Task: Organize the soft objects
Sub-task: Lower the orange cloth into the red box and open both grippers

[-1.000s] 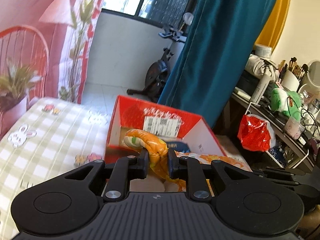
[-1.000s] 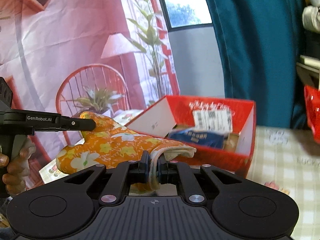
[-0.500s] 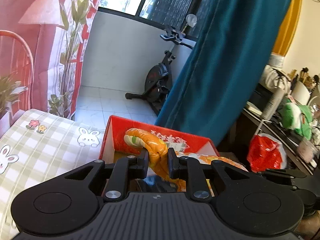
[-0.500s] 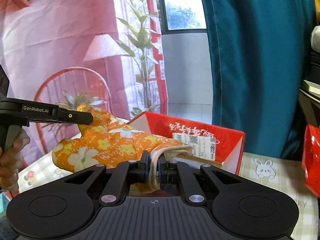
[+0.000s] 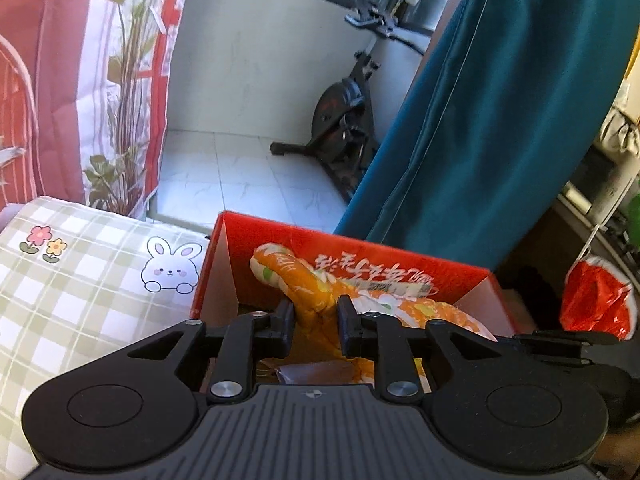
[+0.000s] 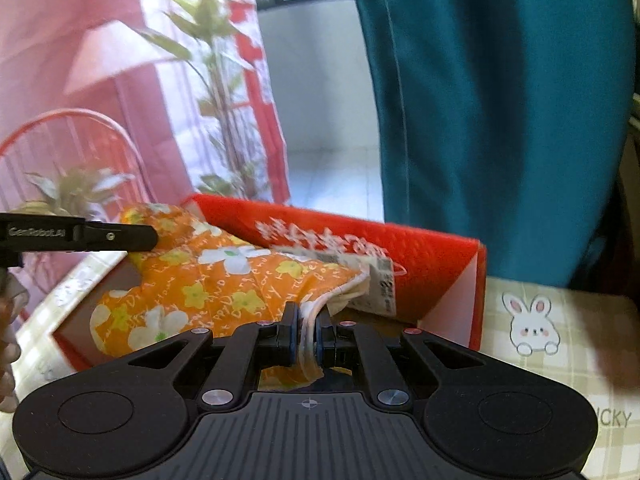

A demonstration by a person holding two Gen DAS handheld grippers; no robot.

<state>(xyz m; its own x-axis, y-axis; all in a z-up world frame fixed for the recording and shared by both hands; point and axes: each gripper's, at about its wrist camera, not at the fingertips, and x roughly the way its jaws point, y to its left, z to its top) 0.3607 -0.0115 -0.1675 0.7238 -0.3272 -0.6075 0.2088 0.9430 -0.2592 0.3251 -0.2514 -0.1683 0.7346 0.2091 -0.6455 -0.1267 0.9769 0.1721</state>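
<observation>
Right gripper (image 6: pixel 306 334) pinched tight on mitt's cuff edge. Left gripper (image 5: pixel 314 326) jaws just eased apart, thumb of mitt (image 6: pixel 208 280) between, pads barely touching. Mitt hangs over red box (image 6: pixel 436 252), 12 o'clock from both. Risk: left end slips early, mitt drapes over box wall onto checked cloth (image 5: pixel 80 292) at 9 o'clock.

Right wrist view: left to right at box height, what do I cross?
Black left gripper → orange flowered oven mitt → red cardboard box → white bunny print on the checked cloth.
</observation>
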